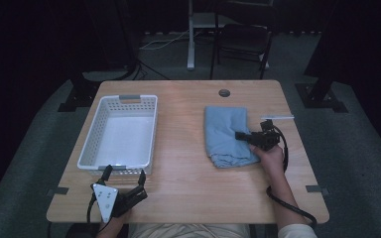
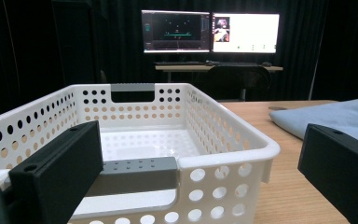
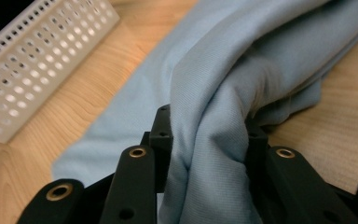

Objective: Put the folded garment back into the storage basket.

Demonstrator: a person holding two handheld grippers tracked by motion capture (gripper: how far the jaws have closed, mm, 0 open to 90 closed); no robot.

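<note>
Fingers point(image 3: 161, 135) of right gripper point(image 1: 243, 135), held level, pinch blue cloth point(image 1: 223, 134).

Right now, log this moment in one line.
right gripper: shut on blue cloth | left gripper: open, before white basket | table

A white perforated basket point(image 1: 94, 130) sits on the wooden counter point(image 1: 183, 163); two lit monitors point(image 2: 209, 31), perhaps on a desk, glow behind.

Right gripper point(image 1: 241, 135) fingers clamp blue cloth point(image 1: 225, 136); left gripper point(image 1: 124, 175) near basket point(image 1: 99, 119).
</note>
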